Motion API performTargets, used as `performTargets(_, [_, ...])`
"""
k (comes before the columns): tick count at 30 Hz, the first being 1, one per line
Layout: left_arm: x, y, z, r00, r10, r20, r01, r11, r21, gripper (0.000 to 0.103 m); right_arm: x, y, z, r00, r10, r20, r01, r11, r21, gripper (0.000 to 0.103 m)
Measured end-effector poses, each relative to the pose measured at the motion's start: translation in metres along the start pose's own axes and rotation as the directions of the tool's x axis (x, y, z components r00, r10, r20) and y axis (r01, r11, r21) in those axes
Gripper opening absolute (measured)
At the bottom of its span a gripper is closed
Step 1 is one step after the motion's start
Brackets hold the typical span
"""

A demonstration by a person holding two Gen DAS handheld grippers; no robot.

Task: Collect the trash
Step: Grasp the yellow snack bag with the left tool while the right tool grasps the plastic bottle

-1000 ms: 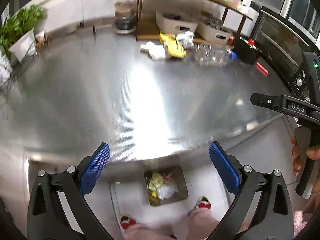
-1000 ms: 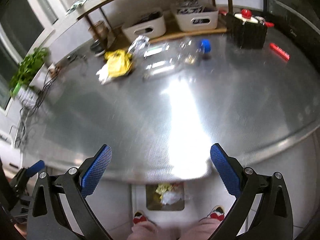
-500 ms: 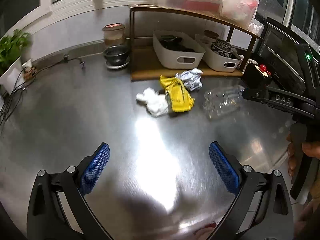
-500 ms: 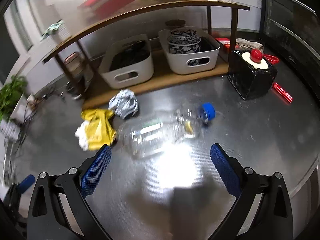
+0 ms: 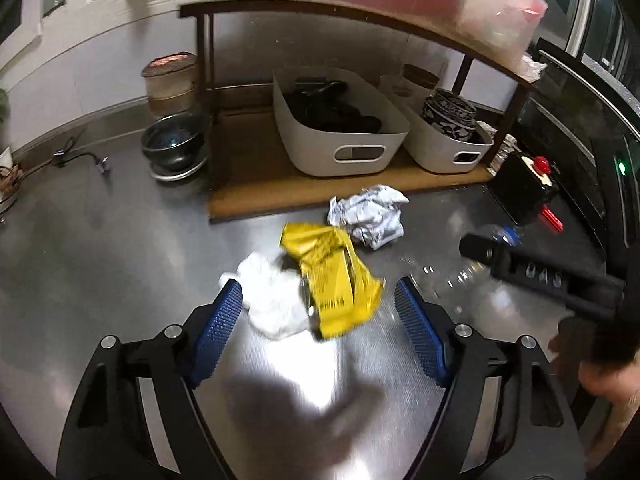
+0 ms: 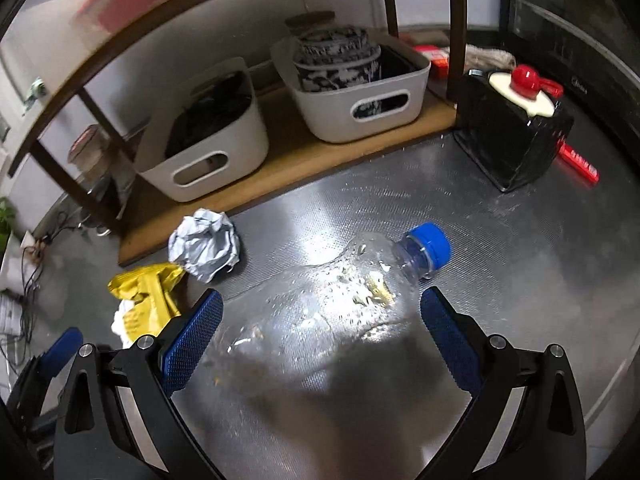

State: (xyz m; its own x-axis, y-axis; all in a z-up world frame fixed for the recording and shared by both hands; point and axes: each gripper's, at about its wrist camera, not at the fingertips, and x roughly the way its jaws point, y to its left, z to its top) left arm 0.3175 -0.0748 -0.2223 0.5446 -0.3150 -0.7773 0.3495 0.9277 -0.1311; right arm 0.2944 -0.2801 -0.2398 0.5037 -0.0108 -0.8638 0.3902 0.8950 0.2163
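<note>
On the steel counter [image 5: 100, 248] lie a white tissue wad [image 5: 272, 304] and a yellow wrapper [image 5: 332, 280]. My left gripper [image 5: 318, 312] hangs over them with both between its blue pads. Its jaws are closing, and the right pad stands apart from the wrapper. A crumpled silver paper ball [image 5: 368, 216] sits just beyond. In the right wrist view a clear plastic bottle [image 6: 320, 312] with a blue cap [image 6: 428, 246] lies on its side between the wide-open pads of my right gripper [image 6: 320, 320]. Neither pad presses on it.
A wooden rack [image 6: 280, 164] at the back holds two white bins [image 6: 208, 148] with dark items and bowls. A black box with a red knob [image 6: 516, 136] stands to the right, with a red stick [image 6: 580, 162] beside it. A metal bowl [image 5: 174, 148] sits at the left of the rack.
Both grippers moved forward from the counter's front edge to the trash. The floor bin dropped out of view. The left jaws have narrowed, and the bottle now lies between the right pads.
</note>
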Motion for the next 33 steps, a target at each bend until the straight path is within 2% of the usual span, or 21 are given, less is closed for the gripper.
performTargets(7, [0.043, 0.001, 0.015, 0.999, 0.010, -0.052, -0.009, 1.000, 0.016, 0.074, 0.032, 0.002, 0.003, 0.998, -0.052, -0.047, 0.051, 0.998, -0.021, 0.098])
performTargets(10, [0.054, -0.003, 0.018, 0.998, -0.005, -0.065, 0.007, 1.000, 0.027, 0.067, 0.039, -0.006, 0.000, 0.996, -0.071, -0.060, 0.070, 0.997, -0.031, 0.096])
performTargets(13, [0.061, -0.007, 0.020, 0.997, -0.021, -0.070, 0.024, 0.999, 0.036, 0.061, 0.040, -0.015, -0.002, 0.995, -0.090, -0.054, 0.087, 0.995, -0.046, 0.091])
performTargets(15, [0.065, -0.010, 0.022, 0.997, -0.029, -0.075, 0.033, 0.998, 0.050, 0.054, 0.040, -0.019, -0.002, 0.994, -0.097, -0.049, 0.094, 0.993, -0.065, 0.087])
performTargets(18, [0.070, -0.016, 0.024, 0.997, -0.029, -0.070, 0.034, 0.997, 0.070, 0.055, 0.040, -0.019, -0.001, 0.993, -0.109, -0.041, 0.104, 0.988, -0.118, 0.080])
performTargets(20, [0.073, -0.021, 0.025, 0.998, -0.020, -0.066, 0.026, 0.996, 0.088, 0.054, 0.040, -0.019, -0.001, 0.994, -0.100, -0.036, 0.094, 0.985, -0.143, 0.079])
performTargets(25, [0.075, -0.027, 0.024, 0.998, -0.009, -0.068, 0.016, 0.994, 0.107, 0.040, 0.034, -0.025, -0.007, 0.997, -0.075, -0.030, 0.068, 0.983, -0.171, 0.077])
performTargets(26, [0.076, -0.029, 0.023, 0.997, 0.002, -0.078, 0.008, 0.993, 0.119, 0.033, 0.033, -0.025, -0.008, 0.997, -0.073, -0.031, 0.067, 0.982, -0.174, 0.076])
performTargets(29, [0.076, -0.035, 0.018, 0.996, 0.017, -0.087, -0.005, 0.990, 0.144, 0.030, 0.028, -0.026, -0.010, 0.997, -0.069, -0.035, 0.061, 0.981, -0.183, 0.075])
performTargets(33, [0.070, -0.042, 0.012, 0.996, 0.019, -0.089, -0.005, 0.987, 0.160, 0.017, 0.021, -0.030, -0.015, 0.998, -0.051, -0.035, 0.044, 0.983, -0.178, 0.070])
